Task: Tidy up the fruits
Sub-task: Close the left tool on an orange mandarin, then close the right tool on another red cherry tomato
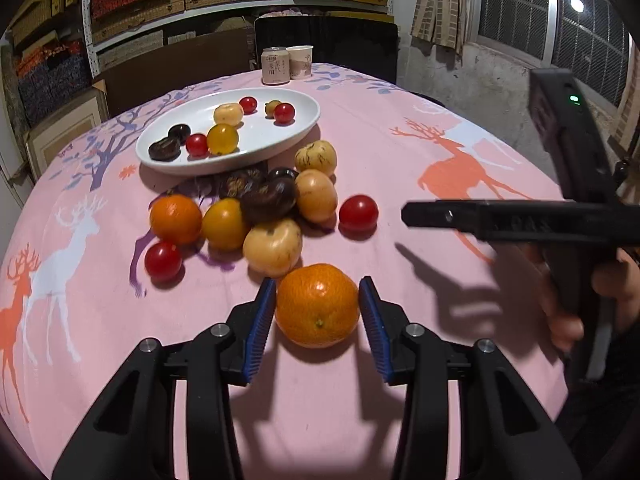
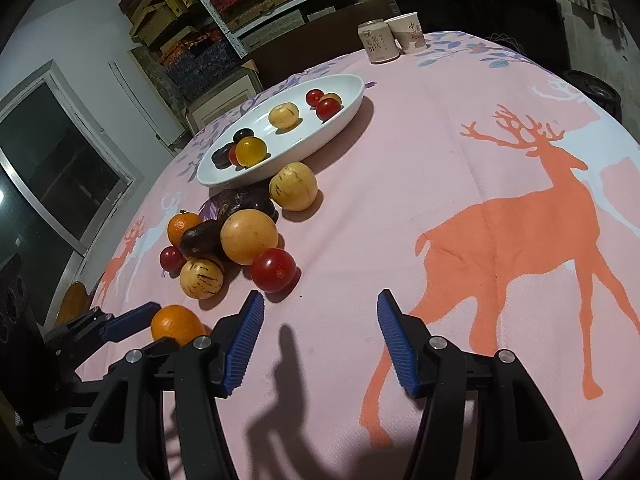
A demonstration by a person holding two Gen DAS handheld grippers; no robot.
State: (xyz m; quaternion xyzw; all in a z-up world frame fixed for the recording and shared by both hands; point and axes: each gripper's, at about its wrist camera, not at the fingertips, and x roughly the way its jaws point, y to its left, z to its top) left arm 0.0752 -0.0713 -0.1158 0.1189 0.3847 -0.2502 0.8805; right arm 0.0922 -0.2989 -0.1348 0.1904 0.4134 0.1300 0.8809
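**Mandarin sits between the left jaws; plate lies at 11 o'clock**

Start with your left gripper (image 1: 317,293). Its jaws are clenched on the mandarin (image 1: 317,312): the blue pads look pressed against its two sides, though the fruit is still resting on the surface (image 1: 400,140). The mandarin lies dead ahead at 12 o'clock from that gripper. It is round, so no long axis matters; its stem dimple faces you. The move turns on the plate (image 1: 180,166), which sits far off at about 11 o'clock, beyond the loose heap (image 1: 256,216) of fruit. Judging from this, you need to lift clear of that heap before carrying across.

The count, left to right. On the plate there are two dark fruits, three red cherry tomatoes, one yellow tomato, one pale round fruit and one small yellowish one at the back. Loose on the surface there are two mandarins including the held one, two red tomatoes, one yellow tomato and three pale streaked fruits. Dark fruits are bunched in the middle, probably three; I cannot tell exactly.

Your right gripper (image 2: 320,305) hangs over bare cloth with its jaws released and nothing between them. The nearest red tomato (image 2: 274,270) is at its 11 o'clock. The left hand is plainly the nearer one for the mandarin.
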